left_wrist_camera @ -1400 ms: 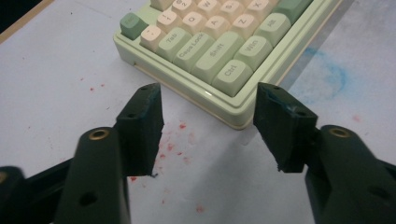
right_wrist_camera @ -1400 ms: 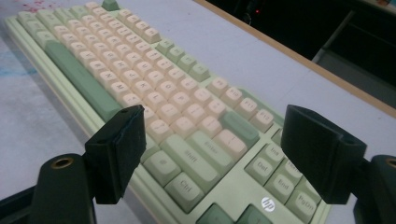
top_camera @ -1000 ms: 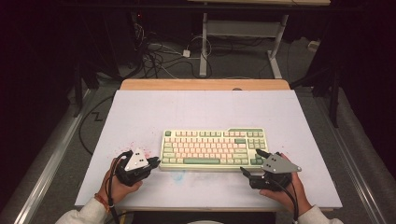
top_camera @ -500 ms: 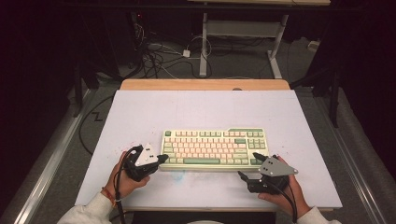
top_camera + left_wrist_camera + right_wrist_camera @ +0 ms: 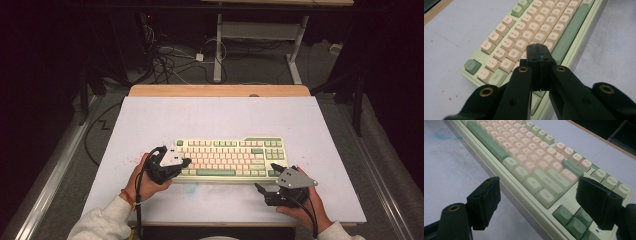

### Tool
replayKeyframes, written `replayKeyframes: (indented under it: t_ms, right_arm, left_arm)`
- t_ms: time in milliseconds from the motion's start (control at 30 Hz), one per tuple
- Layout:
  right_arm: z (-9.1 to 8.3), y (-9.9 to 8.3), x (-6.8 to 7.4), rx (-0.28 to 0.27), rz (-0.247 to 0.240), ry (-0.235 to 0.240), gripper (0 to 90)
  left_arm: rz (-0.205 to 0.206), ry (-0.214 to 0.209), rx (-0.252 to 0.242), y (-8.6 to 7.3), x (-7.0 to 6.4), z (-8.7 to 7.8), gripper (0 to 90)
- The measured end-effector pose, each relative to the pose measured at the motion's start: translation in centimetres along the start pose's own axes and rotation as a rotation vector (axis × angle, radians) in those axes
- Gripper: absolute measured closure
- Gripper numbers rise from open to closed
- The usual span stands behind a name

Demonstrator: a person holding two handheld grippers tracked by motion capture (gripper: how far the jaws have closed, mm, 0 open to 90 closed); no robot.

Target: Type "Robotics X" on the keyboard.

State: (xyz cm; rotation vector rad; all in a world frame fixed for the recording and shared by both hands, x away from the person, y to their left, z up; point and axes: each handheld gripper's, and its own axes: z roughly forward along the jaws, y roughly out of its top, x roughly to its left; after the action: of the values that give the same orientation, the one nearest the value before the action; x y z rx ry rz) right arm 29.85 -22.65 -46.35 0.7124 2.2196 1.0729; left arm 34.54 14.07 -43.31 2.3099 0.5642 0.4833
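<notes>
On the white table [image 5: 150,120], a pale-green keyboard [image 5: 230,157] with cream keys.

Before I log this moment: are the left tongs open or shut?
Shut. In the left gripper view the left tongs have their two black jaws pressed together with nothing between them, poised over the keyboard keys.

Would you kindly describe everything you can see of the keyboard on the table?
The pale green plastic keyboard lies flat on the white table, near the person's edge, long side facing them. Its keycaps are mostly cream, with darker green ones for the space bar, Esc, modifiers and arrows. The left gripper, fingers pressed together, is over its left letter keys, though contact cannot be told. The right gripper, fingers wide apart, straddles the front right corner.
</notes>
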Motion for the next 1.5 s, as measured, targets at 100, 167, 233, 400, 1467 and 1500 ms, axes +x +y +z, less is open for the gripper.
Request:
replayKeyframes:
  t_ms: [100, 167, 233, 400, 1467, 1500]
  right_arm:
    - [0.1, 0.0, 0.0, 0.003, 0.003, 0.003, 20.6]
    - [0.1, 0.0, 0.0, 0.004, 0.004, 0.005, 20.6]
    - [0.1, -0.1, 0.0, 0.011, 0.001, 0.004, 20.6]
    - [0.2, -0.1, -0.1, 0.014, 0.004, 0.005, 20.6]
    - [0.4, -0.3, -0.5, 0.028, 0.022, 0.030, 21.3]
    - [0.4, -0.3, -0.6, 0.029, 0.020, 0.029, 21.3]
  left_arm:
    - [0.015, -0.010, 0.010, 1.0, 0.0, 0.8, 87.8]
    - [0.024, -0.019, 0.016, 1.7, -0.1, 1.3, 87.8]
    - [0.032, -0.025, 0.018, 2.3, -0.1, 1.8, 87.8]
    - [0.057, -0.028, 0.040, 3.9, -0.2, 3.4, 87.8]
    - [0.074, -0.026, 0.155, 5.5, 0.9, 8.0, 88.0]
    - [0.075, -0.027, 0.158, 5.5, 0.9, 8.0, 88.0]
